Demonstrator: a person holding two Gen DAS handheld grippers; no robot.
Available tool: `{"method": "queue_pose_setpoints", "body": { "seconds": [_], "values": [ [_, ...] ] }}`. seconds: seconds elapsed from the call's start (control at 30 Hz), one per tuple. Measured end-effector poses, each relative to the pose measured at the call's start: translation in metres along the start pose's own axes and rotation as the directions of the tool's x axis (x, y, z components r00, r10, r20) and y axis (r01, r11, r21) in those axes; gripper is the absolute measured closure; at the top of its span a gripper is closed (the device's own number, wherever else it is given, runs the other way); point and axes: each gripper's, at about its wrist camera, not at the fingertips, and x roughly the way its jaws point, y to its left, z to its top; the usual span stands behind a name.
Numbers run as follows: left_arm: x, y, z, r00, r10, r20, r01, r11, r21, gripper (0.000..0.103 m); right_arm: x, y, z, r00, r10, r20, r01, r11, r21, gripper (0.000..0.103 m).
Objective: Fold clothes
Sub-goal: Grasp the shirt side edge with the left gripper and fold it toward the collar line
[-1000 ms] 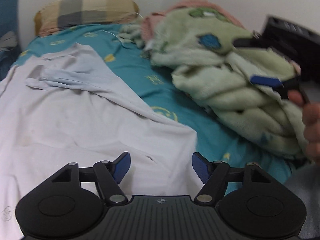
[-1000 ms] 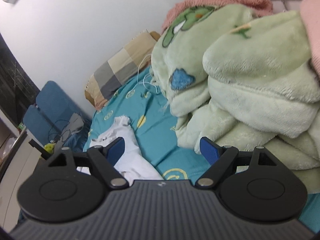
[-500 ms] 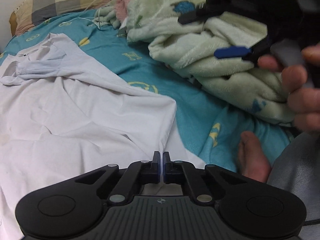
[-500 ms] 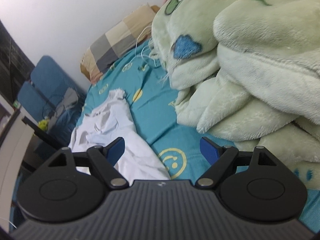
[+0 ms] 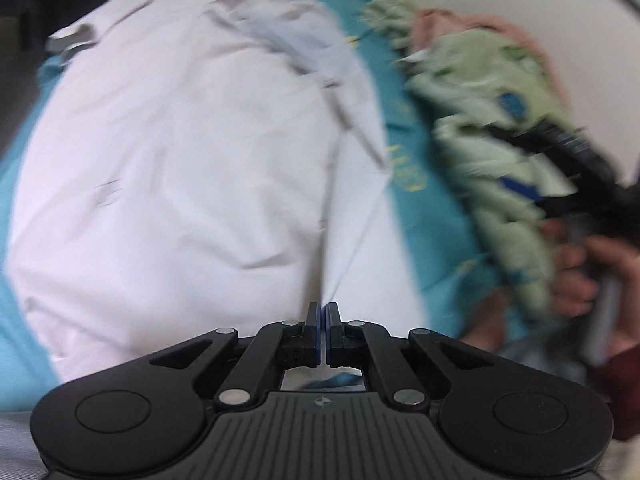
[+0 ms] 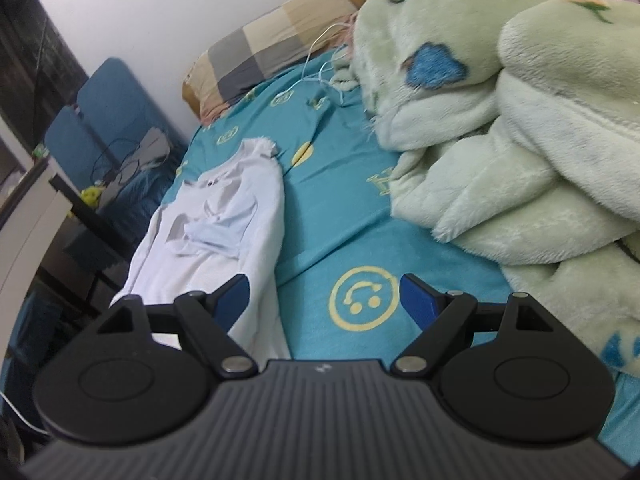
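Left hand-held gripper (image 5: 323,316) clenched on white shirt (image 5: 192,152) hem (blurred), right hand-held gripper (image 6: 325,294) released above teal sheet (image 6: 340,216)

White shirt (image 6: 224,224): thin smooth cloth, matt, creased. Bed sheet (image 6: 336,216): teal cloth, flat weave, printed yellow marks. Blanket (image 6: 520,128) far right: thick green fleece, fuzzy pile. Pillow (image 6: 272,48) far: checked woven cloth. Right gripper (image 6: 325,300): matt black plastic, ribbed body, blue pads, shiny metal pins. Left gripper (image 5: 323,322): same matt black plastic.
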Motion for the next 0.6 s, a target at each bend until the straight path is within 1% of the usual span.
{"method": "queue_pose_setpoints", "body": {
  "seconds": [0.03, 0.1, 0.17, 0.23, 0.27, 0.3, 0.33, 0.37, 0.43, 0.47, 0.5, 0.53, 0.57, 0.6],
  "values": [
    [0.006, 0.003, -0.002, 0.999, 0.034, -0.003, -0.034, 0.999, 0.001, 0.101, 0.001, 0.003, -0.001, 1.0, -0.001, -0.006, 0.001, 1.0, -0.011, 0.019],
    [0.008, 0.004, -0.002, 0.999, 0.049, 0.008, -0.049, 0.999, -0.005, 0.1, 0.003, 0.009, -0.004, 1.0, -0.004, -0.016, 0.003, 0.999, -0.036, 0.019],
    [-0.001, -0.006, 0.002, 0.996, 0.065, 0.054, -0.067, 0.997, 0.024, 0.093, 0.004, 0.015, -0.008, 1.0, -0.011, -0.024, 0.009, 0.997, -0.071, 0.019],
    [-0.014, -0.022, 0.005, 0.988, 0.103, 0.113, -0.111, 0.992, 0.065, 0.072, 0.005, 0.019, -0.01, 0.999, -0.015, -0.031, 0.012, 0.996, -0.093, 0.019],
    [-0.022, -0.032, 0.006, 0.982, 0.126, 0.144, -0.139, 0.987, 0.086, 0.067, 0.006, 0.021, -0.011, 0.999, -0.017, -0.034, 0.013, 0.995, -0.102, 0.019],
    [-0.03, -0.042, 0.007, 0.973, 0.147, 0.176, -0.168, 0.98, 0.107, 0.061, 0.006, 0.023, -0.012, 0.999, -0.018, -0.038, 0.014, 0.994, -0.111, 0.019],
    [-0.041, -0.053, 0.008, 0.967, 0.161, 0.196, -0.185, 0.976, 0.111, 0.051, 0.007, 0.024, -0.013, 0.999, -0.019, -0.042, 0.014, 0.993, -0.116, 0.019],
    [-0.052, -0.063, 0.01, 0.964, 0.17, 0.206, -0.195, 0.975, 0.11, 0.047, 0.008, 0.024, -0.013, 0.999, -0.019, -0.046, 0.014, 0.993, -0.118, 0.019],
    [-0.074, -0.084, 0.012, 0.955, 0.186, 0.231, -0.216, 0.97, 0.114, 0.031, 0.01, 0.024, -0.014, 0.998, -0.021, -0.054, 0.014, 0.992, -0.122, 0.019],
    [-0.086, -0.095, 0.013, 0.949, 0.196, 0.248, -0.231, 0.965, 0.122, 0.025, 0.011, 0.024, -0.014, 0.998, -0.023, -0.058, 0.015, 0.992, -0.123, 0.019],
    [-0.098, -0.106, 0.013, 0.942, 0.206, 0.266, -0.247, 0.96, 0.13, 0.016, 0.012, 0.025, -0.014, 0.998, -0.024, -0.062, 0.016, 0.992, -0.125, 0.019],
    [-0.111, -0.117, 0.013, 0.935, 0.218, 0.281, -0.264, 0.955, 0.138, 0.012, 0.013, 0.025, -0.014, 0.997, -0.023, -0.068, 0.014, 0.992, -0.126, 0.019],
    [-0.124, -0.128, 0.012, 0.926, 0.241, 0.29, -0.291, 0.946, 0.141, 0.011, 0.015, 0.025, -0.015, 0.997, -0.02, -0.073, 0.011, 0.992, -0.127, 0.019],
    [-0.135, -0.139, 0.014, 0.922, 0.249, 0.296, -0.302, 0.942, 0.148, 0.007, 0.016, 0.026, -0.015, 0.997, -0.016, -0.078, 0.006, 0.992, -0.127, 0.019]
  ]
}}
